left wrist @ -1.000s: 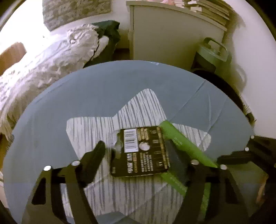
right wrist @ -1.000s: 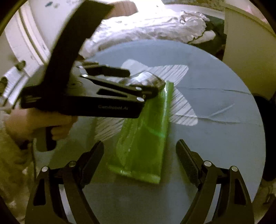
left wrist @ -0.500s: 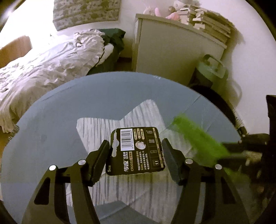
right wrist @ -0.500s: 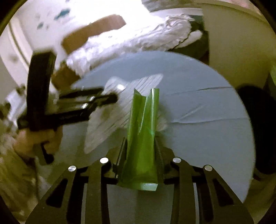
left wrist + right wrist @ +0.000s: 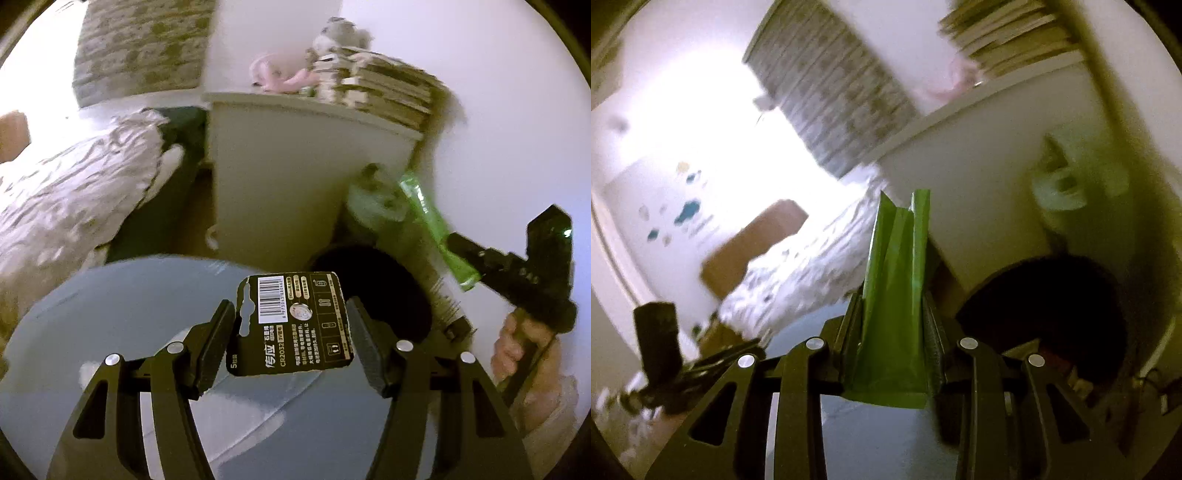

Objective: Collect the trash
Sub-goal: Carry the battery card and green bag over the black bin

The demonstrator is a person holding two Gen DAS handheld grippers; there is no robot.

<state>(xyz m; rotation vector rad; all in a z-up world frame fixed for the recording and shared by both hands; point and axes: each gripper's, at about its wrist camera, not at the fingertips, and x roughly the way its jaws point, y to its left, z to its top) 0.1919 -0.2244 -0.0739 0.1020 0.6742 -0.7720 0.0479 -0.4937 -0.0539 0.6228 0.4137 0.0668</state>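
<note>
Black battery card (image 5: 291,325); green wrapper (image 5: 895,291); grey-blue tabletop (image 5: 122,310).

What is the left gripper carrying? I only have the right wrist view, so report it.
Observer: The left gripper is shut on a black CR2032 battery card.
Operator: Tell me which side faces its camera.
Observer: The printed side with the barcode.
Operator: Say where the card sits relative to the table.
Observer: It hangs clear above the round blue table, with the dark round bin just behind it.
</note>
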